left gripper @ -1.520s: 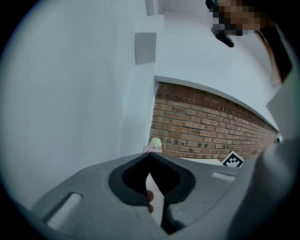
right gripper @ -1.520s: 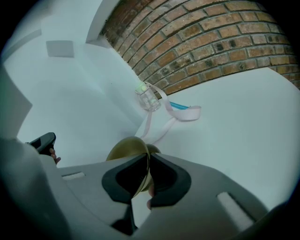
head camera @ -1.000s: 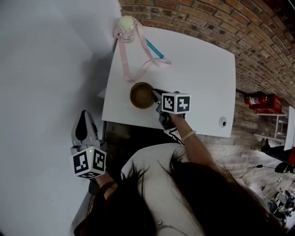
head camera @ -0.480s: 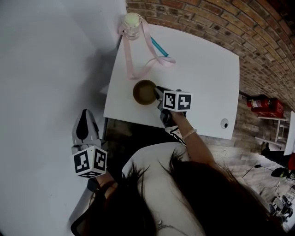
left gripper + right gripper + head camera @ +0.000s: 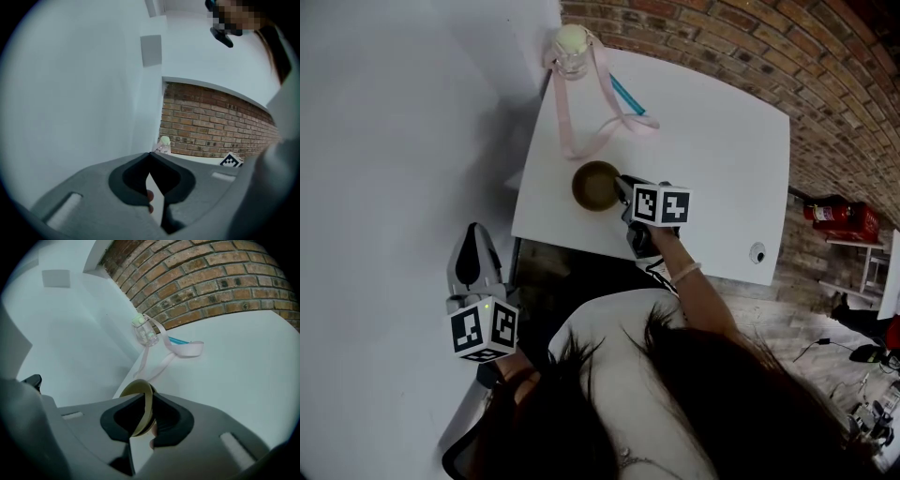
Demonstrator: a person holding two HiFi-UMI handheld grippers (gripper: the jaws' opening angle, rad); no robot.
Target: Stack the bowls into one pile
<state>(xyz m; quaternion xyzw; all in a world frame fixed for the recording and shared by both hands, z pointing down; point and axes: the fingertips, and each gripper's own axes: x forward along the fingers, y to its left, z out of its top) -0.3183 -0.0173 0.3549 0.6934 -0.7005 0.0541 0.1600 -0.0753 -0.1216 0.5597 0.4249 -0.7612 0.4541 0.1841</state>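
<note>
An olive-brown bowl (image 5: 594,186) stands on the white table (image 5: 712,159) near its front left corner. My right gripper (image 5: 619,190) is shut on the bowl's right rim. In the right gripper view the yellowish rim (image 5: 139,389) rises between the jaws, and my right gripper (image 5: 147,401) pinches it. I cannot tell whether more than one bowl is nested there. My left gripper (image 5: 472,239) hangs off the table at the lower left, beside the white wall. In the left gripper view my left gripper (image 5: 150,157) is shut with nothing in it.
A bottle with a pale green cap (image 5: 571,47) and a long pink strap (image 5: 581,131) stands at the table's far left corner, a blue pen (image 5: 622,97) beside it. A small round fitting (image 5: 757,251) sits near the front right edge. Brick wall behind; red extinguisher (image 5: 839,214) on the floor.
The head view has drifted a little, so everything sits slightly to the right. The right gripper still holds the bowl in the same spot. The left gripper has not moved.
</note>
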